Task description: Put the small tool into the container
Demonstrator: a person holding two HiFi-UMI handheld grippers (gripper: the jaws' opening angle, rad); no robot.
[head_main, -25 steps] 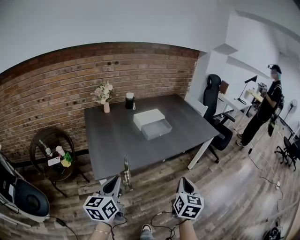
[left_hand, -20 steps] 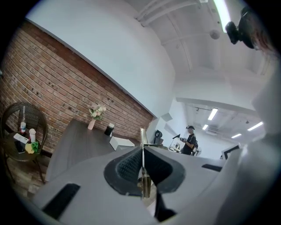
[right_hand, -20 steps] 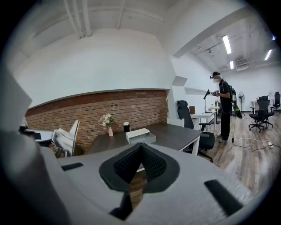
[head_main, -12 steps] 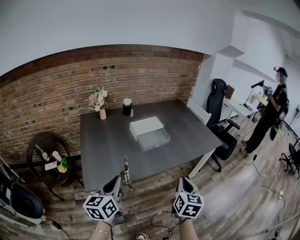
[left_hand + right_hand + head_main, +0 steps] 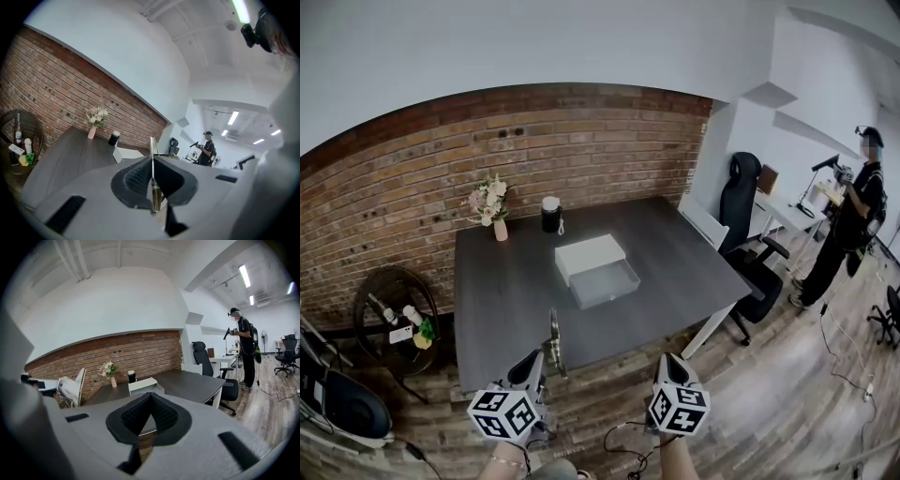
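While the slim silvery metal tool point(image 5: 553, 339) stands clamped between the jaws of the left gripper point(image 5: 531, 370), we judge the step in hand to be the carry toward the container. The tool sits at lower centre of the head view, above the wooden floor point(image 5: 750, 375) and just short of the near edge of the dark grey counter point(image 5: 506, 291).

The white box-shaped container with an open grey drawer point(image 5: 589, 253) rests at the middle of that counter, well apart from the tool. The drawer mouth faces the lower right of the frame.

The right gripper point(image 5: 669, 367) hangs at lower right with its jaws together on nothing. The right gripper view confirms this.

We assess that the next move calls for reaching the left gripper forward over the counter. The tool must then be lowered into the drawer before the jaws part.

As to the tool itself, the left gripper view shows it edge-on point(image 5: 151, 146). It appears thin and flat, silvery above the pads and brassy lower down. We cannot tell its kind.
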